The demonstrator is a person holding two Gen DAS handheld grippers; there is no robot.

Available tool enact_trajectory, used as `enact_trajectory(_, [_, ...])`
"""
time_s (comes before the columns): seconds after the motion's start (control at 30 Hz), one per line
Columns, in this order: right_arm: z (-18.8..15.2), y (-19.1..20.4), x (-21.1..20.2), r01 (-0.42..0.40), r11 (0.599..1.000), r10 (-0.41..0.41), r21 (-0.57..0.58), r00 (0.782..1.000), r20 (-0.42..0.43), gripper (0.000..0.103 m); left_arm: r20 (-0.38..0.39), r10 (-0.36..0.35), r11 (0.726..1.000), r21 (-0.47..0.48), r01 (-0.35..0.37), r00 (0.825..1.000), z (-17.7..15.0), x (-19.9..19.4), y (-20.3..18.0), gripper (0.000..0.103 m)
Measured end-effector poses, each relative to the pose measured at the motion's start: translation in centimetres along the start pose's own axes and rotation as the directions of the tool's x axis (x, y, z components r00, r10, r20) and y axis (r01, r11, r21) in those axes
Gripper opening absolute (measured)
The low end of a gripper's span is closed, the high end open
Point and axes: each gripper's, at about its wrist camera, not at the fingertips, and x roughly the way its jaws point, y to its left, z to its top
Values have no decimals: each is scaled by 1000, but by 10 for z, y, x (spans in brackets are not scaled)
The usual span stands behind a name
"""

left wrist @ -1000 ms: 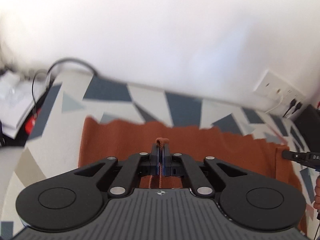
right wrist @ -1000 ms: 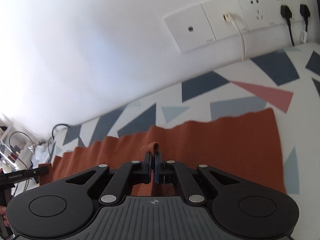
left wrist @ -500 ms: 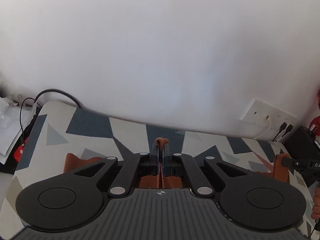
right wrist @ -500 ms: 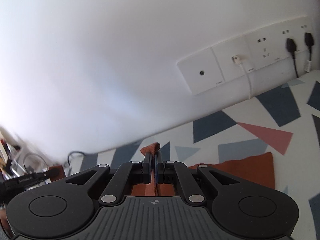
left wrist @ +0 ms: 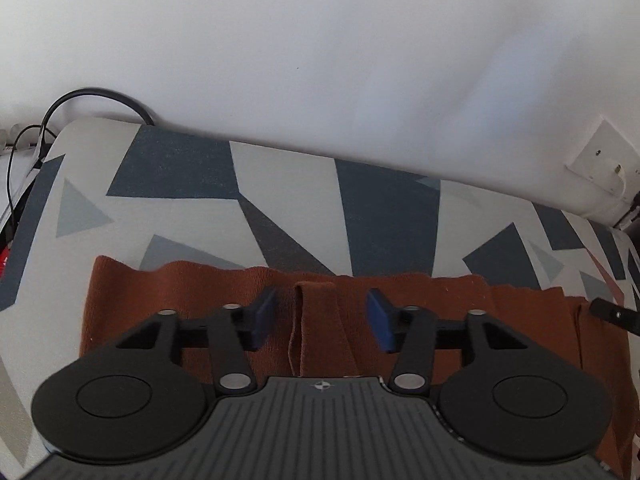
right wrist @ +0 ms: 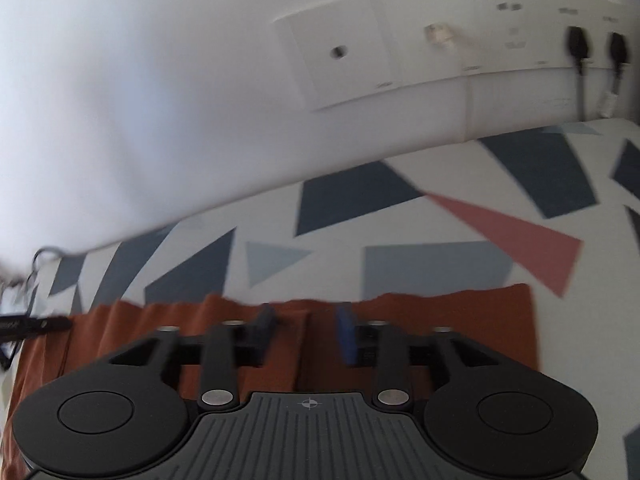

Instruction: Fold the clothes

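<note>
Rust knit garment point(left wrist: 460, 308) on the bench point(left wrist: 280, 184): soft, light, floppy. Left gripper point(left wrist: 322, 314) & right gripper point(right wrist: 306, 330) jaws apart, nothing held; small ridge betw. left jaws. Judged best hold: hem edge.

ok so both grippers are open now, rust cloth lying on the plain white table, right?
Not quite. Both the left gripper and right gripper are open and the rust cloth lies flat, but the table isn't plain white: it has a pattern of navy, grey and pink triangles, clearest in the right wrist view.
</note>
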Motion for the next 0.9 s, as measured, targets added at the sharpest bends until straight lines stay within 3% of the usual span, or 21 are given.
enact_trajectory(0.1, [-1, -9, -24, -32, 997, 30, 72, 999, 28, 50, 23, -28, 998, 62, 27, 999, -2, -35, 9, 68])
enact_trajectory(0.2, [-11, -21, -60, -57, 990, 50, 132, 997, 61, 52, -10, -86, 994, 74, 86, 996, -21, -71, 32, 70])
enact_trajectory(0.53, [-48, -46, -184, 51, 963, -101, 266, 979, 177, 54, -73, -165, 986, -35, 163, 984, -125, -184, 96, 73])
enact_trajectory(0.63, [-62, -41, -221, 112, 961, -164, 253, 967, 194, 55, -112, -229, 973, -61, 223, 967, -149, -211, 109, 74])
enact_trajectory(0.73, [-78, -37, -257, 107, 956, -171, 272, 960, 223, 55, -136, -302, 953, -59, 296, 944, -168, -237, 116, 74])
enact_trajectory(0.77, [-81, -35, -270, 105, 954, -174, 282, 957, 233, 60, -139, -324, 946, -51, 320, 936, -173, -246, 118, 74])
enact_trajectory(0.8, [-86, -33, -283, 102, 951, -177, 293, 954, 243, 66, -141, -346, 938, -44, 343, 928, -180, -255, 119, 76])
enact_trajectory(0.9, [-108, -29, -311, 101, 946, -182, 307, 951, 248, 67, -129, -374, 927, -17, 375, 919, -203, -268, 119, 86])
